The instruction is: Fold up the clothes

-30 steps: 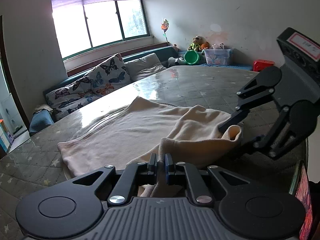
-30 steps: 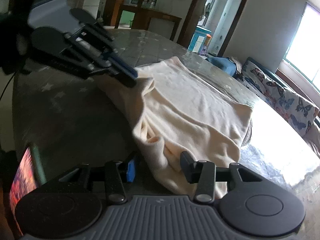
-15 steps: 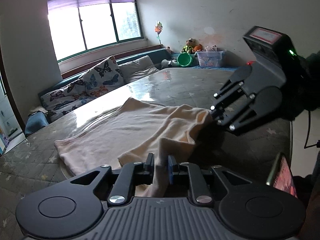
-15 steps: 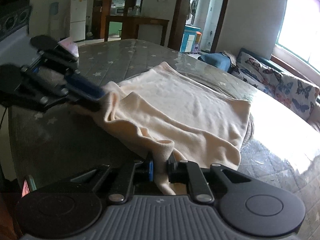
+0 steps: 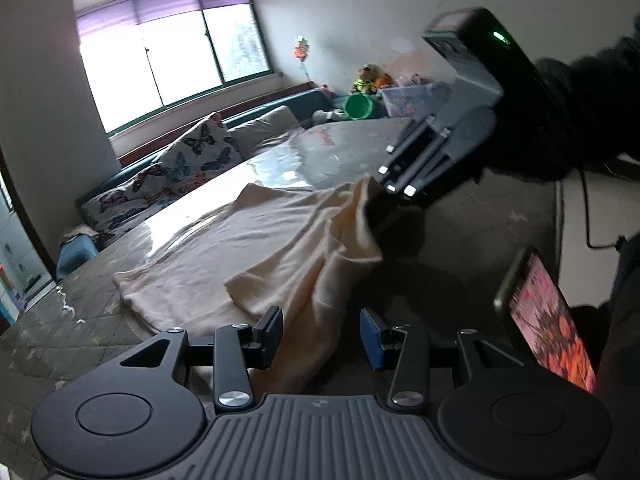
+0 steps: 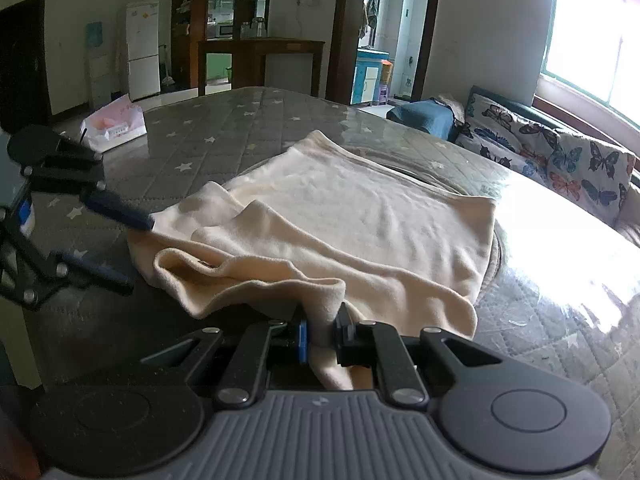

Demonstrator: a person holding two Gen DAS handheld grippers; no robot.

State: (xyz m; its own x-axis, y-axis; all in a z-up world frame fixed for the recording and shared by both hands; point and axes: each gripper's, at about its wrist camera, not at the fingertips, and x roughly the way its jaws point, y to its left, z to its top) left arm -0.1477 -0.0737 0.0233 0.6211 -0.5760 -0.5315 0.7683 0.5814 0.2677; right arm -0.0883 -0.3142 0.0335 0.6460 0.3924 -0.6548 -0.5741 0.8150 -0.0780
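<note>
Two grippers work at the near edge of a cream garment [image 6: 360,216] spread over a quilted, star-printed mattress [image 6: 224,136].

Nearest, right wrist view: right gripper [image 6: 322,338] clamped on a bunched fold of the near edge; cloth pinched between the pads and drooping below them.

Left wrist view: left gripper [image 5: 320,334] has just been opening; jaws now stand apart. Cloth lies between them, brushing the left pad, not pressed.

A lit phone [image 5: 548,316] stands just right of the left gripper.

Mid-distance: body of the garment lies mostly flat, near portion rumpled into soft ridges.

Far: butterfly-print cushions [image 5: 180,164] along the window side.

Handling, judged: light, limp knit, fleecy surface. It sags wherever unsupported and will not hold a crease unaided. Unlikely to slip from rubbered pads. Best taken at a hem or corner, single layer, both grippers spread apart along one edge so the fold carries over evenly.
</note>
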